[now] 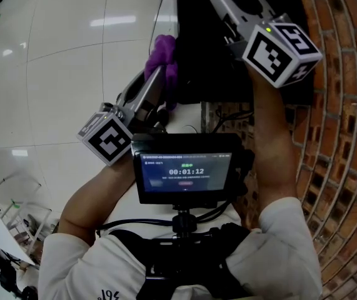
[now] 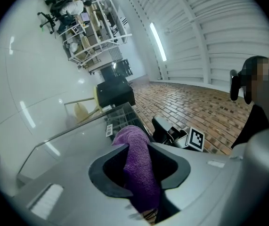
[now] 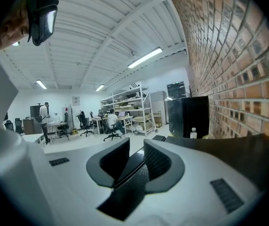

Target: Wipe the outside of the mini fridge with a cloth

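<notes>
A glossy white tiled floor (image 1: pixel 53 55) fills the left of the head view. Above it, the left gripper (image 1: pixel 159 80) reaches forward and roughly level, with its marker cube (image 1: pixel 106 136) near the person's wrist. Its jaws are clamped on a purple terry cloth (image 2: pixel 136 159). In the left gripper view the cloth fills the gap between both pads and bulges out past the tips in a thick fold. In the head view the cloth sits at the left side of the black mini fridge (image 1: pixel 228 61), near its upper edge, and appears to press against that face.

At the middle of the head view, close to the person's chest, a small monitor (image 1: pixel 184 170) on a rig shows a timer.

The mini fridge stands beyond the monitor, at the top centre of the view, with its right side next to a brick wall (image 1: pixel 347 136).

The right gripper (image 3: pixel 135 155) is held over the fridge top, tilted slightly down, with its marker cube (image 1: pixel 282 49) above the right forearm. In the right gripper view its jaws stand a narrow gap apart. Only a dark, textured strip shows in that gap, and I cannot tell whether the pads press on it. That view looks along the brick wall toward distant shelves and desks.
</notes>
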Demonstrator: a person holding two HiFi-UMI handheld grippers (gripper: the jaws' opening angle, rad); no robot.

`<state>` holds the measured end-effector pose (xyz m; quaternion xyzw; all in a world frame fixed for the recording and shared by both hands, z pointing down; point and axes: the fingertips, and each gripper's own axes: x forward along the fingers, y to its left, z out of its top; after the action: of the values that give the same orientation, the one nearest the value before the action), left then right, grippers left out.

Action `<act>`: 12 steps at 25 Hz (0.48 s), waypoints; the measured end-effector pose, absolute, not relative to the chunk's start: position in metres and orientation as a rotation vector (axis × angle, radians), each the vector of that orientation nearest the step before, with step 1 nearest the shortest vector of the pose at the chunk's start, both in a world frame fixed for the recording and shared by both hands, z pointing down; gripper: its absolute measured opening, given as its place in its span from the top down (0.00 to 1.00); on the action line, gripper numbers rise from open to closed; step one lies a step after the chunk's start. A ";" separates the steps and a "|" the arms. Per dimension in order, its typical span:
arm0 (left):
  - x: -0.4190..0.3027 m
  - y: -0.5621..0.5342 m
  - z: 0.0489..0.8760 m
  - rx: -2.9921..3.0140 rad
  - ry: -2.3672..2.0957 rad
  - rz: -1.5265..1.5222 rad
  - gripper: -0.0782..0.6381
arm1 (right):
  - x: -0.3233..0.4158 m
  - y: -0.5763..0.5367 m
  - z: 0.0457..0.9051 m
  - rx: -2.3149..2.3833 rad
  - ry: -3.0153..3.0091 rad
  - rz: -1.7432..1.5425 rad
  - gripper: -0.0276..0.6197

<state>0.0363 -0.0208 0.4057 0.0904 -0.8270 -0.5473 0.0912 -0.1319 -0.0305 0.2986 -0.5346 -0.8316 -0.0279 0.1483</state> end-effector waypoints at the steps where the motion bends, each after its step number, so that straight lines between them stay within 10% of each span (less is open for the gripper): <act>1: 0.036 -0.021 0.407 0.269 -2.450 -1.634 0.73 | -0.132 -0.031 0.299 -1.540 -2.390 -0.083 0.83; 12: 0.033 -0.022 0.420 0.274 -2.469 -1.610 0.73 | -0.129 -0.028 0.293 -1.548 -2.381 -0.090 0.83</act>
<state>0.0328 -0.0218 0.4200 0.0921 -0.8307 -0.5416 0.0905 -0.1286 -0.0281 0.2934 -0.5388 -0.8285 -0.0314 0.1494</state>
